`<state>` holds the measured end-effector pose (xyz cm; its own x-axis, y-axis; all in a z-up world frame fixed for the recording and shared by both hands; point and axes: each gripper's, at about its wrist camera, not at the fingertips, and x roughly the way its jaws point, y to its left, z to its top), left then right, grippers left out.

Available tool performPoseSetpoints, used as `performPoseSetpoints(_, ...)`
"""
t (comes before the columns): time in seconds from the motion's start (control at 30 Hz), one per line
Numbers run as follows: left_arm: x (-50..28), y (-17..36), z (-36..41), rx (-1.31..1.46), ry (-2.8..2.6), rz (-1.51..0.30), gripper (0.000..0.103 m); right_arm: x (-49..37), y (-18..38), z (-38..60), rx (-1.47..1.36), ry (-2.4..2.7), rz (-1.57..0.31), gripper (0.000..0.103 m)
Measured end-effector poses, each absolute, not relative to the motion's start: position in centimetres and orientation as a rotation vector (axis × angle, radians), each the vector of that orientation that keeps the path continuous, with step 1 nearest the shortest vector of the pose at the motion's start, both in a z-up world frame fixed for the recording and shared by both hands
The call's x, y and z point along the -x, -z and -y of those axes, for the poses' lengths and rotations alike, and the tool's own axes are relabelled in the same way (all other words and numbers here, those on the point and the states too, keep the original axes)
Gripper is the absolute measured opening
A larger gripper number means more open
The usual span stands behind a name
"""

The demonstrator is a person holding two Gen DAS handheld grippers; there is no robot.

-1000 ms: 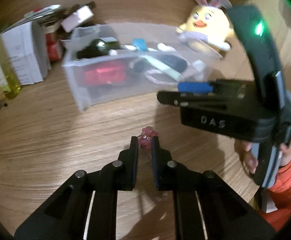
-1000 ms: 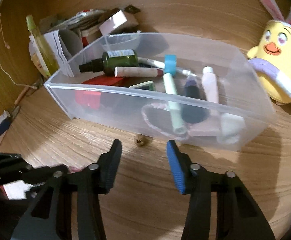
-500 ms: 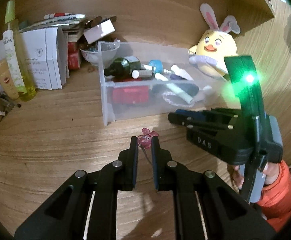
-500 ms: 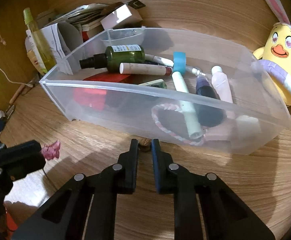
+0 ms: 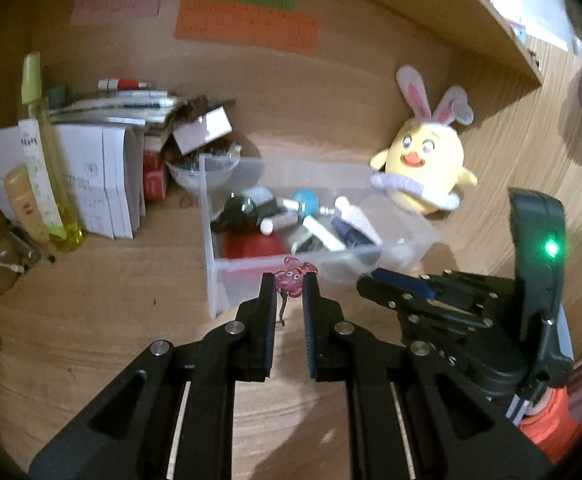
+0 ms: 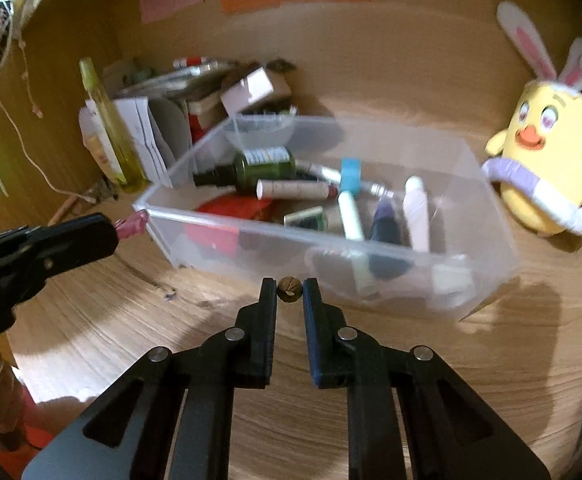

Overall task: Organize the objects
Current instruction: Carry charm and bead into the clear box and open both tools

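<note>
Both tongs loaded: left tongs (image 5: 289, 286) pinching the pink charm (image 5: 292, 278), its thin tail dangling; right tongs (image 6: 289, 290) pinching a small brown nut-like bead (image 6: 289, 289). Both items are off the surface (image 6: 431, 360), held just in front of the clear bin (image 6: 487, 256), not over it yet. Bin already has bottles, tubes and a red item inside, so sorting looks mostly done. Left: drop both items in. Plush chick (image 6: 547, 160) and paper stack (image 5: 91, 168) outside the bin look untouched
</note>
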<state>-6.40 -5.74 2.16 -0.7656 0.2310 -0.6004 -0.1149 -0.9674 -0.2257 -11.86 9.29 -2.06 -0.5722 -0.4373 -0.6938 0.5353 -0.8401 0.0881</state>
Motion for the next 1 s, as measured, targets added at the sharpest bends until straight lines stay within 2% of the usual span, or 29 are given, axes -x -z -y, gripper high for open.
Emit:
performPoseSetpoints(0.57,9.0,-6.3,4.9,0.871,-2.814,0.293,0.012,12.0,-4.0,-13.0,-0.790,2.468,-0.058,0.012)
performPoseSetpoints(1.0,13.5,-5.9,4.8,0.913,-2.841,0.319,0.012,15.9,-4.1,-14.0,-0.799,2.493,-0.007,0.012)
